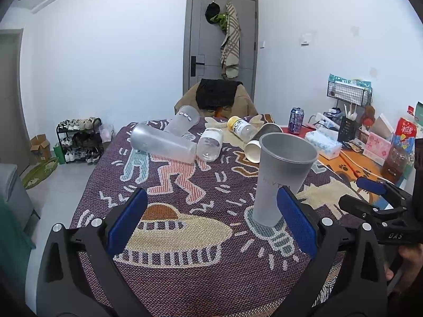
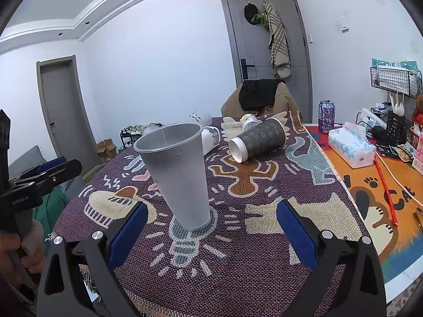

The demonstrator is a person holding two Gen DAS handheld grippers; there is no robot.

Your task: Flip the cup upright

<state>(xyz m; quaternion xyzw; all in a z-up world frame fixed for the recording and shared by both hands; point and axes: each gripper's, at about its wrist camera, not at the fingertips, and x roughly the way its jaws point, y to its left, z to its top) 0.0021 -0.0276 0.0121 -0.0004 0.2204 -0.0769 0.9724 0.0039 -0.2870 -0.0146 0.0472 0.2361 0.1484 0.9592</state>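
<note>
A frosted grey plastic cup (image 1: 280, 179) stands upright, mouth up, on the patterned woven cloth (image 1: 185, 277); it also shows in the right wrist view (image 2: 178, 174). My left gripper (image 1: 211, 222) is open and empty, its right pad (image 1: 296, 219) just beside the cup's base. My right gripper (image 2: 211, 232) is open and empty, with the cup standing just beyond its left pad (image 2: 127, 232). Each gripper shows at the edge of the other's view.
Farther back lie two frosted cups (image 1: 161, 142) (image 1: 183, 120), a clear jar (image 1: 210, 144), a yellow-capped bottle (image 1: 242, 128) and a dark paper cup (image 2: 257, 138). At right sit a tissue pack (image 2: 351, 148), a can (image 2: 326, 116) and wire racks (image 2: 396, 79).
</note>
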